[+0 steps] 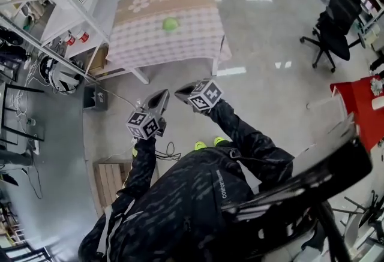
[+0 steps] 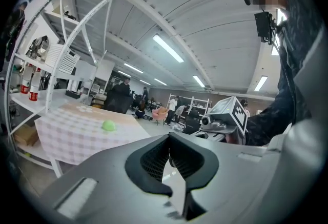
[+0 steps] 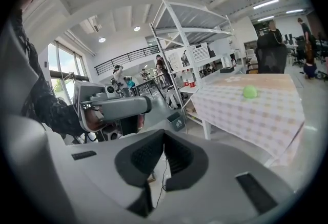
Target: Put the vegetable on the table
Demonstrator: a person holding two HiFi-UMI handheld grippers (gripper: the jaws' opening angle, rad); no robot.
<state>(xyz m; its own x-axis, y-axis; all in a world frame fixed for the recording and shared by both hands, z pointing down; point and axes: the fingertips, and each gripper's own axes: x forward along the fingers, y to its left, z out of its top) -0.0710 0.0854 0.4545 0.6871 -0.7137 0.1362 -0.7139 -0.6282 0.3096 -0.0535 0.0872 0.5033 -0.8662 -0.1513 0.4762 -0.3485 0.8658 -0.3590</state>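
Jaws: pressed together and empty on left gripper (image 1: 159,99) and right gripper (image 1: 183,92) | thing: small round green vegetable (image 1: 170,24) lies on bench with pink checked cloth (image 1: 150,45), well apart from both grippers | task: placing looks done, nothing seems left

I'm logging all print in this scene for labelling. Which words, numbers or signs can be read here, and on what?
"COMFORT": white print on the person's dark jacket; the letters after it are too small to read.
Black box on the floor by the table: a white mark, too small to read.
Cubes on the left gripper and right gripper: square marker patterns only, no letters.
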